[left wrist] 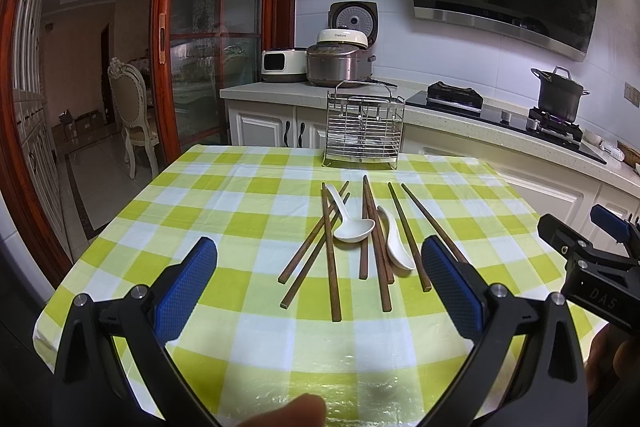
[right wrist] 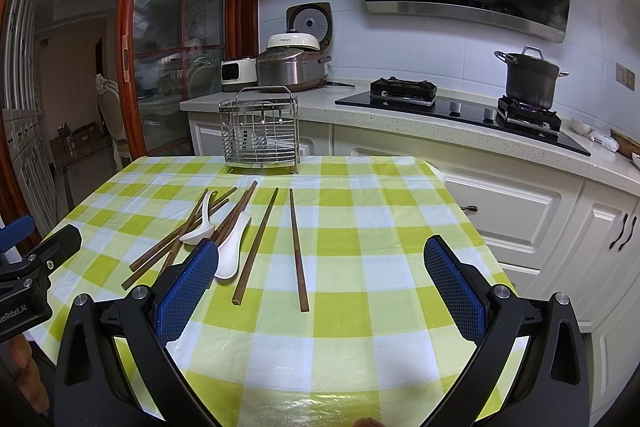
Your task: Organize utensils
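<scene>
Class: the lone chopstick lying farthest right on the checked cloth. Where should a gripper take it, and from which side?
Grip the rightmost chopstick near mid-length, from above, with the open right gripper and its fingers straddling the thin shaft. It lies flat, apart from the others.

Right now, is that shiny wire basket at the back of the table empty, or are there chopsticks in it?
Looks empty. Through the wire utensil rack no utensils show; the chopsticks and spoons lie flat on the tablecloth.
</scene>
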Available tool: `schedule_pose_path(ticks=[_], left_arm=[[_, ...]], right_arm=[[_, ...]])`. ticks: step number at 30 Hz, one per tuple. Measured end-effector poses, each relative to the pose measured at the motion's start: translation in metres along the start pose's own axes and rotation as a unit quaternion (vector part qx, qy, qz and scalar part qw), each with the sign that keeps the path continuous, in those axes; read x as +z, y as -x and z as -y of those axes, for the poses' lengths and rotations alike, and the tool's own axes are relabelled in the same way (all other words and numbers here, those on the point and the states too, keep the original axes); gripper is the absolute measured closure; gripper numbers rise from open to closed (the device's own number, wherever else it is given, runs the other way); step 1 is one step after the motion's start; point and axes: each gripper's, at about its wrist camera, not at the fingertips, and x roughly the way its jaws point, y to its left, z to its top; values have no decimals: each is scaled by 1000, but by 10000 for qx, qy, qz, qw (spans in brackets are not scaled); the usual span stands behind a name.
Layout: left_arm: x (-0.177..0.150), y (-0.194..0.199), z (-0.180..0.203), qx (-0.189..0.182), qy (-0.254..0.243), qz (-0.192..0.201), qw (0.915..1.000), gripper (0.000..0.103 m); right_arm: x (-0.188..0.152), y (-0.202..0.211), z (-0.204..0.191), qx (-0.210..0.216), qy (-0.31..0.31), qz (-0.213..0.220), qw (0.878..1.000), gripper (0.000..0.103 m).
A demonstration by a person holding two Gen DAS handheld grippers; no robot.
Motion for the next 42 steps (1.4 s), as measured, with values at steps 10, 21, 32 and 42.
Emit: schedule_pose_path(ticks=[10,21,32,42], left_arm=[[-2,-14,-12,-125,215,-303,9992,4],[4,-70,-23,-727,107,-809,9940,4],[33,-159,-47,-673,273,-1430,9871,8],[33,-242,-42,-971,243,-2262,9689,67]], right_arm=[[3,-16,-1,-112,21,-352,9993,7],[-5,-100,-10,349,-7,-1778,9835,7],[13,-188,-13,258,-45,-2278,9734,7],[20,-243,-19,375,162,-2609,9645,7]])
